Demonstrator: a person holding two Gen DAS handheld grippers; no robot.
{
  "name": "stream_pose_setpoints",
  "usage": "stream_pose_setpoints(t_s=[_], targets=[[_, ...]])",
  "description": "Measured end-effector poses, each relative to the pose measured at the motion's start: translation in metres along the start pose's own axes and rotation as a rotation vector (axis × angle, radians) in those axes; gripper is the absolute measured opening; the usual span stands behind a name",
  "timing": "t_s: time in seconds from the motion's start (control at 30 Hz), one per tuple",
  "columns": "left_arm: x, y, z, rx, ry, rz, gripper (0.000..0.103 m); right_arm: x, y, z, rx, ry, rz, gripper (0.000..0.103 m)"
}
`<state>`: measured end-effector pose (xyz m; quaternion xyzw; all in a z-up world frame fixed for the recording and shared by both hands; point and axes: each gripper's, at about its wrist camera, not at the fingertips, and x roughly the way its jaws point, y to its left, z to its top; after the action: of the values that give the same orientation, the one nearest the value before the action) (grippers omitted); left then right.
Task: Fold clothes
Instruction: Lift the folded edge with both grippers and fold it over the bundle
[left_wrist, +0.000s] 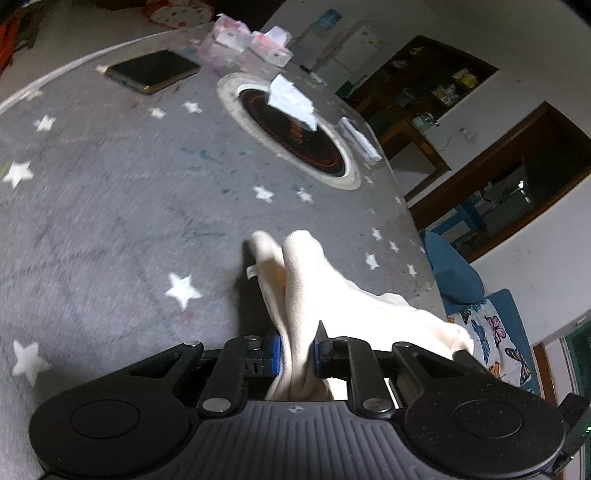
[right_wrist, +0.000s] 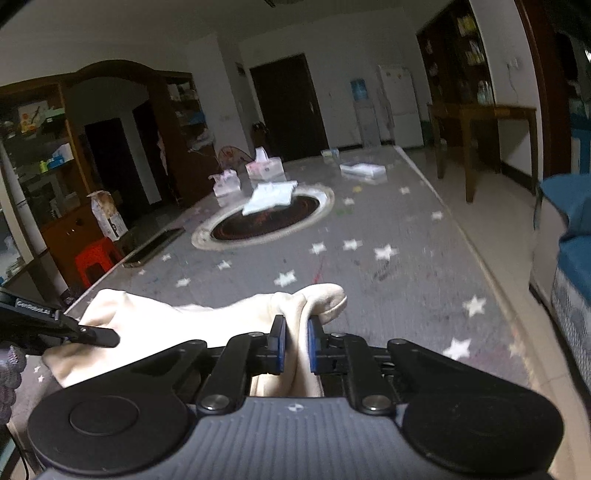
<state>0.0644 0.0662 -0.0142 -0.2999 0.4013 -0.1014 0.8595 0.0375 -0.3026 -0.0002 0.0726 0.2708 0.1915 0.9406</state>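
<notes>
Cream garment (left_wrist: 295, 280) slung between left hand-held gripper (left_wrist: 297, 349) and right hand-held gripper (right_wrist: 296, 345), each pinching one end; long axis crosswise, just above star-patterned table (left_wrist: 110, 192).

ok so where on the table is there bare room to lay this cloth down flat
The widest bare stretch is the starred grey table cover between the left gripper, the phone and the round burner. The strip right of the burner toward the table edge is also open. The far end is crowded: tissue packs and paper on the burner.
</notes>
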Motion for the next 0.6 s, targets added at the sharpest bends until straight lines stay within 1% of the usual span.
stream_pose_setpoints(t_s=[0.23, 0.43, 0.6], targets=[[0.011, -0.033, 0.014, 0.091, -0.007, -0.012, 0.017, -0.012, -0.005, 0.026, -0.054, -0.054, -0.052, 0.01], [0.033, -0.066, 0.027, 0.165, 0.0, -0.027, 0.017, -0.02, -0.013, 0.048, -0.091, -0.095, -0.107, 0.01], [0.058, -0.095, 0.035, 0.226, 0.009, -0.029, 0.017, -0.017, -0.026, 0.062, -0.112, -0.105, -0.162, 0.01]])
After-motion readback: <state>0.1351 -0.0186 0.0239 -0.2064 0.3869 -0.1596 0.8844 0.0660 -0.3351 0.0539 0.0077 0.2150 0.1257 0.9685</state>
